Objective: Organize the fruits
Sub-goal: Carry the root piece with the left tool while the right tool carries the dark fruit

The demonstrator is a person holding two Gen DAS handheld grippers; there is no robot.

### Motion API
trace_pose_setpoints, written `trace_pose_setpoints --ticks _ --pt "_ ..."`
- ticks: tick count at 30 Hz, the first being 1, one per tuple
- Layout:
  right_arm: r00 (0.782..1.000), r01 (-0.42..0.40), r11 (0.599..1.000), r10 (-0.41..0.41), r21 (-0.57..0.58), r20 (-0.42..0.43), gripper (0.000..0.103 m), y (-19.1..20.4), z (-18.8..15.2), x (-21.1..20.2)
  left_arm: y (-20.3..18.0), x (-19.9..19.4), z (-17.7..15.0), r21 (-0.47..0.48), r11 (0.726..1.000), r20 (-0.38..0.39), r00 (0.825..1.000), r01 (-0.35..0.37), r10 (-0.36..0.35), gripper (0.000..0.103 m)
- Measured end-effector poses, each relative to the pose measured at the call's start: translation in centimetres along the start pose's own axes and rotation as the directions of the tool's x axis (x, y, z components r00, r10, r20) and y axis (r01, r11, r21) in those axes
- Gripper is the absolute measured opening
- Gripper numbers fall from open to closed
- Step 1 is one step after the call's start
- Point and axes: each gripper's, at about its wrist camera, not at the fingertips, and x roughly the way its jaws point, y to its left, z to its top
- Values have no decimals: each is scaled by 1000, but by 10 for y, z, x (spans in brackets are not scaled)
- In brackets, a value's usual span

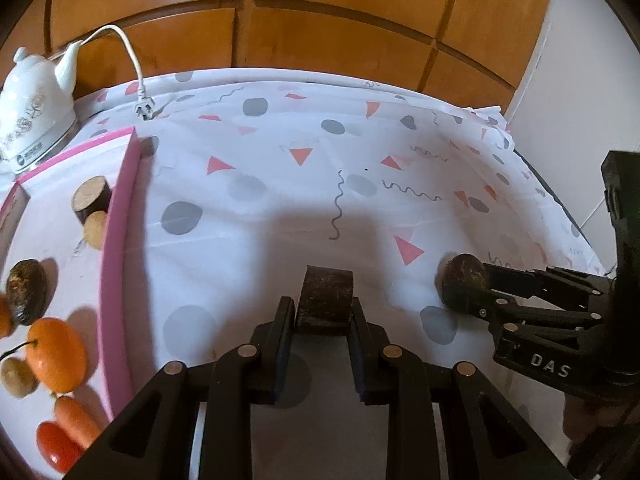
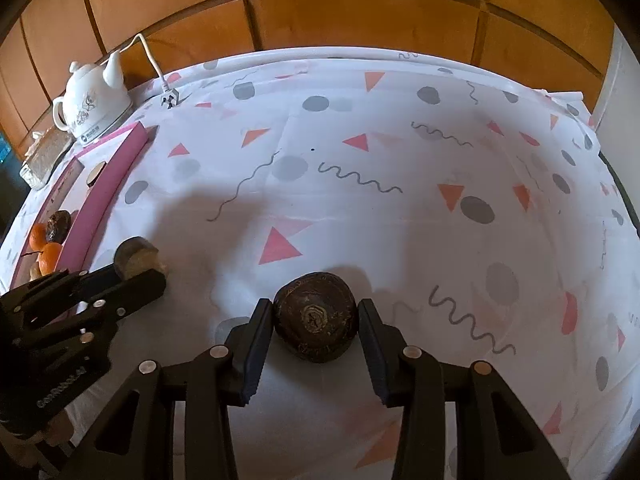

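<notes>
Right of the pink tray [image 1: 120,216], the left hand-held gripper [image 1: 323,316] clamps a stiff, rough dark chunk [image 1: 326,300], while the right hand-held gripper [image 2: 316,320], jaws apart, straddles a firm, round dark fruit [image 2: 316,316] on the counter [image 2: 360,200], best pinched across its middle.

The left edge cuts an orange fruit [image 1: 3,317] (only a sliver shows) beside a dark fruit [image 1: 27,297].

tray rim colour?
Pink. The tray rim shows best in the left wrist view, running along the tray's right side beside the patterned tablecloth.
</notes>
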Motion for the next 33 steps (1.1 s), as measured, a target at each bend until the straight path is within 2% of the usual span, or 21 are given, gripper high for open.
trace_pose_setpoints --ticks 5,8,14,20,25,33 --pt "1000 -14 1000 14 14 2 44 -2 0 4 -1 -20 1 -16 1000 16 1000 2 -2 26" --pt "1000 -18 1000 18 16 6 44 -2 -1 4 -5 -43 5 -1 1000 59 998 7 -7 26" --pt "1000 9 1000 -9 19 5 44 2 -1 3 -1 -85 13 -6 999 132 991 -36 36 26" --pt "999 39 999 -40 17 18 44 6 -3 2 20 -113 14 -50 996 171 982 -77 85 26" --pt "998 62 998 -63 8 26 44 9 -4 3 40 -126 10 -93 990 186 975 -108 124 26" --pt "996 82 997 -82 -5 28 44 11 -4 3 78 -132 -5 -162 970 165 965 -178 205 26"
